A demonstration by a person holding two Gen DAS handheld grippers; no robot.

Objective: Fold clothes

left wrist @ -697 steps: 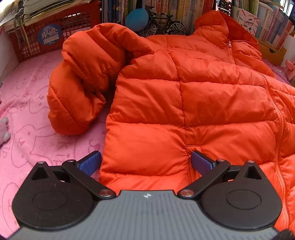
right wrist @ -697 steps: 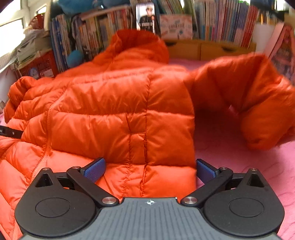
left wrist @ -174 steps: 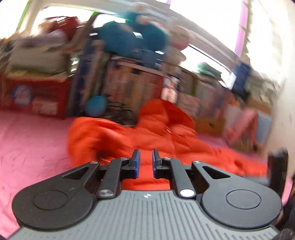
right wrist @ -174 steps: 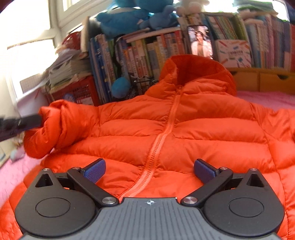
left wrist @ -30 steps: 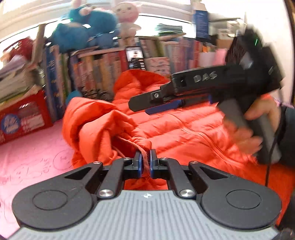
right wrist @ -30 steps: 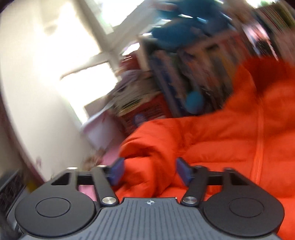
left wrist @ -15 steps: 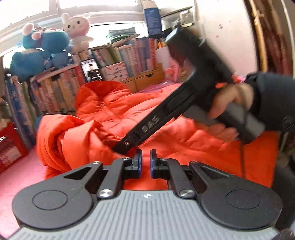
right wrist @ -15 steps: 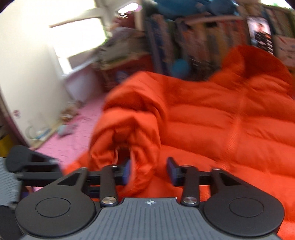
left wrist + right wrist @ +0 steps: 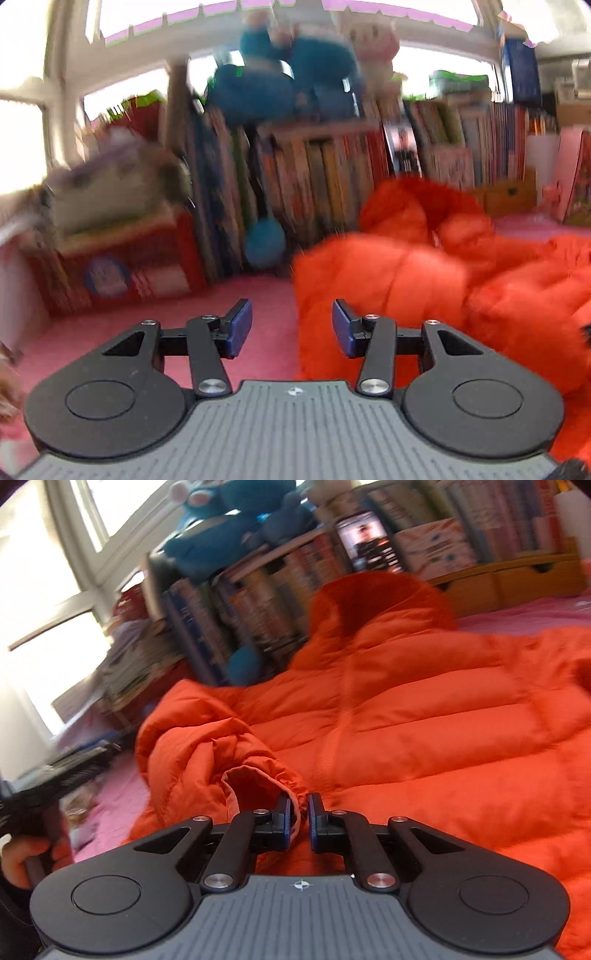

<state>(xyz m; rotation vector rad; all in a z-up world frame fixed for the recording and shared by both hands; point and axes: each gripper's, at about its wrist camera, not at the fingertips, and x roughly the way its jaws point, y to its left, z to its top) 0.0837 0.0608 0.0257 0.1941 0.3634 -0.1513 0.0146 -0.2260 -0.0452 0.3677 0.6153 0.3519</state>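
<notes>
Right wrist view: the right gripper (image 9: 297,821) pinches the elastic cuff (image 9: 266,775) of the orange jacket (image 9: 424,731) (sleeve bunched just ahead). Left gripper (image 9: 291,328) gapes wide, holding nothing, jacket at its right fingertip.

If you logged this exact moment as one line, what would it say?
task: fold clothes | right tool: shut on elastic sleeve cuff of puffy orange quilted jacket | left tool: open, empty, above pink cloth
</notes>
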